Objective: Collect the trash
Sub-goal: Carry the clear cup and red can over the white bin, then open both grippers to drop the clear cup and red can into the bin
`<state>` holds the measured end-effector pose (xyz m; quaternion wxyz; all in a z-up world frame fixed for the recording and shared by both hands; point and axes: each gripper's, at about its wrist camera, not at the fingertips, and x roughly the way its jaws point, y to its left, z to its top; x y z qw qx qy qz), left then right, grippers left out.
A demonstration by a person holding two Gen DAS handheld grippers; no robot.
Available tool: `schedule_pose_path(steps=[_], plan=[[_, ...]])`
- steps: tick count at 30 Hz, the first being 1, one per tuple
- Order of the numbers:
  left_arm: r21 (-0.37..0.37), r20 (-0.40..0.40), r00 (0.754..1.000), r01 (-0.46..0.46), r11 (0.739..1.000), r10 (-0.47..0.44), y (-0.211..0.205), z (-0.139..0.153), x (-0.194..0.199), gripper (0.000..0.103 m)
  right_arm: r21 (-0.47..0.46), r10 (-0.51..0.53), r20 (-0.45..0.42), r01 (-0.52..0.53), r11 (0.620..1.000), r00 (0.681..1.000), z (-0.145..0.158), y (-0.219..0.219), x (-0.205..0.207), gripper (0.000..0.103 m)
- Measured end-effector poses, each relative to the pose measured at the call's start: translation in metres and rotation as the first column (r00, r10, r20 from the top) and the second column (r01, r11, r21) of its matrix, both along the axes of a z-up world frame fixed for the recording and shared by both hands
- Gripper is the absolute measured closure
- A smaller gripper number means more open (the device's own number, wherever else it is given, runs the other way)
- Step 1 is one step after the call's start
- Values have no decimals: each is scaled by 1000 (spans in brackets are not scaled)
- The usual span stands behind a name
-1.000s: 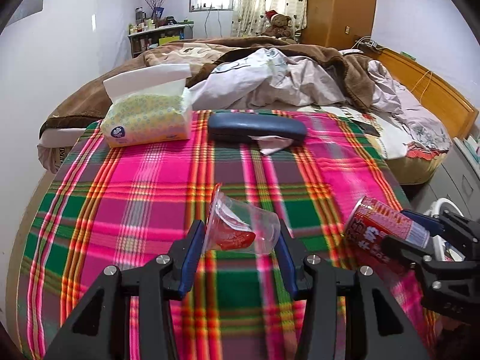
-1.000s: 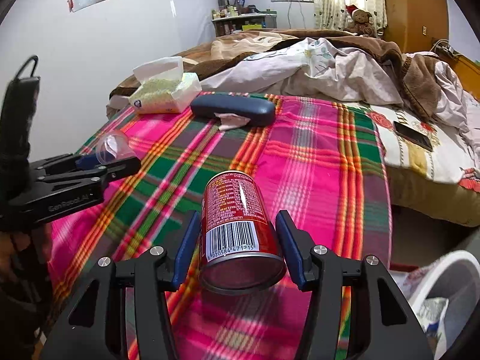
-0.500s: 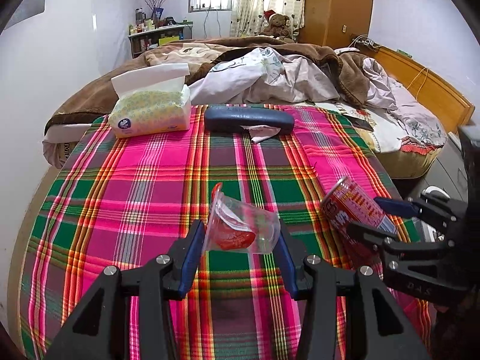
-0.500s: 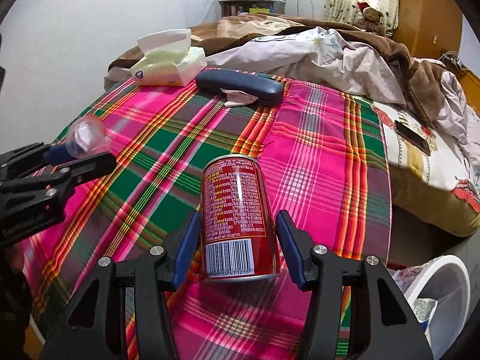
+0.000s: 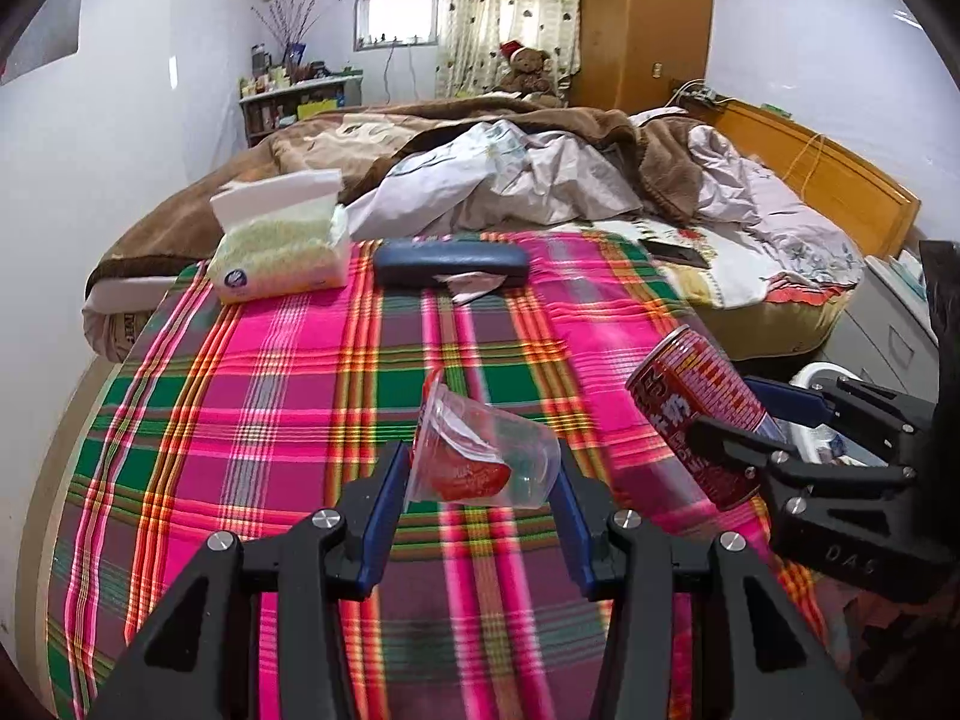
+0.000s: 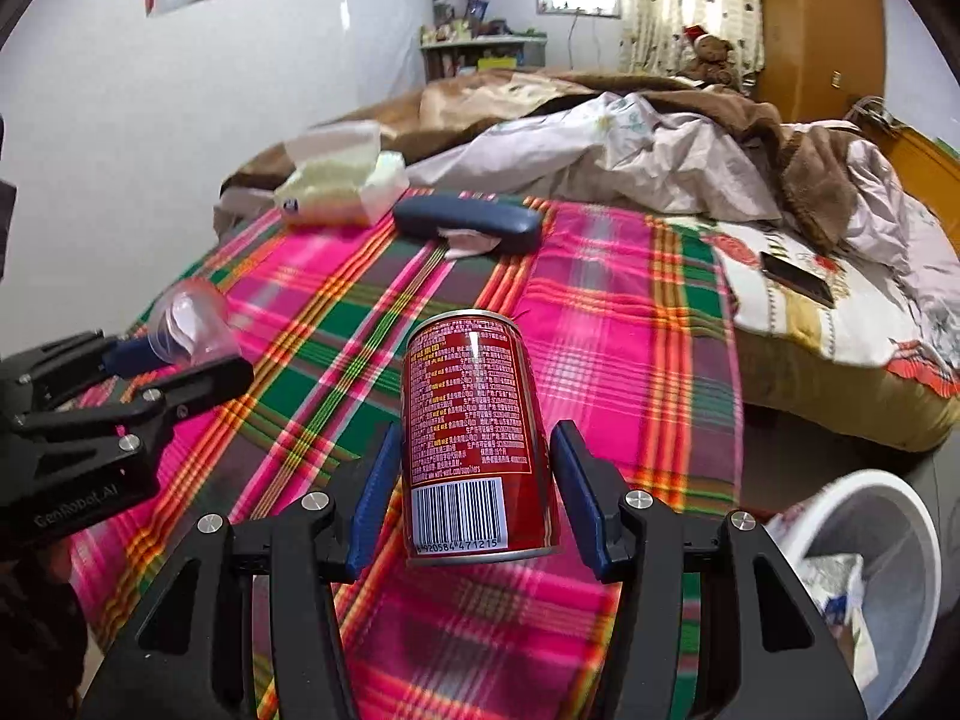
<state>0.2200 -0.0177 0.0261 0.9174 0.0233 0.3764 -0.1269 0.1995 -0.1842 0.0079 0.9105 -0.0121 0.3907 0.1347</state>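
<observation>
While I hold both tools above the plaid cloth, my left gripper pinches a clear plastic cup lying on its side between the blue pads, something red inside it. My right gripper clamps a red can upright, barcode toward my lens. Both pieces hang over the near half of the surface, the can toward its right edge.

At the far edge of the surface a tissue pack sits at the left corner, and a dark blue case lies just beside it with a scrap of white paper poking from under its front. Beyond that edge I see a bed heaped with a brown blanket and pale sheets. A dark phone lies on the floral bedding off the right edge. A teddy bear sits by the spotted curtains, beside a wooden wardrobe.

Down past the near right corner a white bin stands on the floor; my right tool's frame cuts off part of it, and I can only make out crumpled wrappers inside. The can's print is too small for me to read. From my left lens the bin is nearly hidden behind the right tool.
</observation>
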Motion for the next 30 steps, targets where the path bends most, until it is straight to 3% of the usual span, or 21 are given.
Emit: schedule_pose_path(steps=[14, 23, 30], plan=[[-34, 61, 983, 175, 984, -173, -76, 23, -47, 55, 50, -196, 86, 192, 980, 977, 23, -75, -58, 50], [-37, 72, 950, 307, 951, -304, -145, 27, -69, 55, 38, -352, 93, 350, 936, 931, 21, -133, -87, 50], [-49, 44, 916, 401, 915, -399, -197, 19, -76, 55, 36, -480, 62, 479, 877, 875, 8, -180, -100, 50]])
